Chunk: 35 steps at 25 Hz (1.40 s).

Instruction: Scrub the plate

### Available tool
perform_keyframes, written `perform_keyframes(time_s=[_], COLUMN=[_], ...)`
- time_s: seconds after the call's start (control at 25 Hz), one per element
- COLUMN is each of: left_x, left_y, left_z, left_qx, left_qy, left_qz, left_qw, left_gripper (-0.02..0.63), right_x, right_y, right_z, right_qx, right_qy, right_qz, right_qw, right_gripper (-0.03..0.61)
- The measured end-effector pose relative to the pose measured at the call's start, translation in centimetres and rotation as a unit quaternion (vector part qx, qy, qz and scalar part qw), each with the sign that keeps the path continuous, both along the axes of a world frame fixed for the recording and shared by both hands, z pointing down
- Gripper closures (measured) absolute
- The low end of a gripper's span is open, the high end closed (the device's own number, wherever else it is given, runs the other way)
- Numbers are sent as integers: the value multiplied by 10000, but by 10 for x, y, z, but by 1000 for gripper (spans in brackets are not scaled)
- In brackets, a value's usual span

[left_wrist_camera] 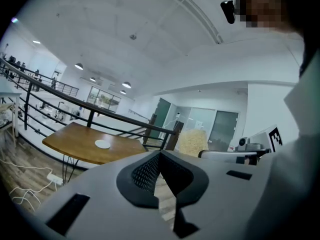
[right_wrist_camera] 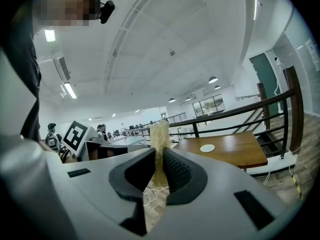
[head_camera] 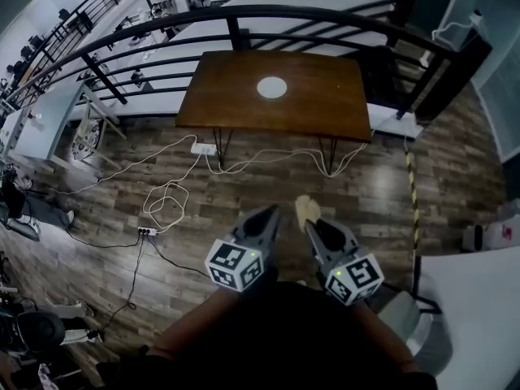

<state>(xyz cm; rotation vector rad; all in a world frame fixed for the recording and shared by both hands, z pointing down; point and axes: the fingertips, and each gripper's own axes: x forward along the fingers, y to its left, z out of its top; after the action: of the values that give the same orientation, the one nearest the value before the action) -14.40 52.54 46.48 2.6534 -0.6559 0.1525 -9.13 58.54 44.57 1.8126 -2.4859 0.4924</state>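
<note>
A small white plate [head_camera: 272, 87] lies in the middle of a brown wooden table [head_camera: 325, 108], well ahead of both grippers. My left gripper [head_camera: 269, 214] is shut with nothing between its jaws. Beside it my right gripper [head_camera: 312, 223] is shut on a pale yellow sponge [head_camera: 306, 209] that sticks out past the tips. In the left gripper view the plate [left_wrist_camera: 102, 144] sits far off on the table [left_wrist_camera: 75, 143], and the sponge [left_wrist_camera: 191, 142] shows to the right. In the right gripper view the sponge [right_wrist_camera: 160, 136] stands upright between the pads, with the plate [right_wrist_camera: 207, 148] beyond it.
A black metal railing [head_camera: 236, 35] runs behind the table. White cables and power strips [head_camera: 166, 205] lie on the wooden floor between me and the table. A white surface [head_camera: 475, 299] is at my right, and a yellow-black strip [head_camera: 413, 193] marks the floor.
</note>
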Motion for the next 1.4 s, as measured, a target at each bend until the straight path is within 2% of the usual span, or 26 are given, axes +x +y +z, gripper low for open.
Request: perform_keyframes(time_s=[0.2,0.48,0.68,0.92,1.2,1.4], left_x=[-15,-46,-41,-2,82,140], left_y=[-64,-134,-165,-213,-281,-311], left_z=[-10,-16,-2,7,2,1], left_qx=[62,21,-131,-179,-155,-159], left_qy=[-23,-47,-72,-144,-196,-271], left_qz=[186,130,1,-190,-580,-831], left_qw=[9998,9999,9999,9996,9980,9960], left_gripper=[606,606,606,606,606,606], right_x=[-18,-55,-52,-3,84,147], right_y=[-72,-145,-178,-224,-303,-333], right_z=[-12,-23,-16,-4,-21,-23], right_qx=[18,46,9,-56,138,77], right_qy=[85,20,70,-119,-61,-121], right_qz=[130,-52,-205,-275,-762,-1013], right_qw=[9999,10000,9998,9995,9970,9948], right_gripper=[529,529,529,529,529,529])
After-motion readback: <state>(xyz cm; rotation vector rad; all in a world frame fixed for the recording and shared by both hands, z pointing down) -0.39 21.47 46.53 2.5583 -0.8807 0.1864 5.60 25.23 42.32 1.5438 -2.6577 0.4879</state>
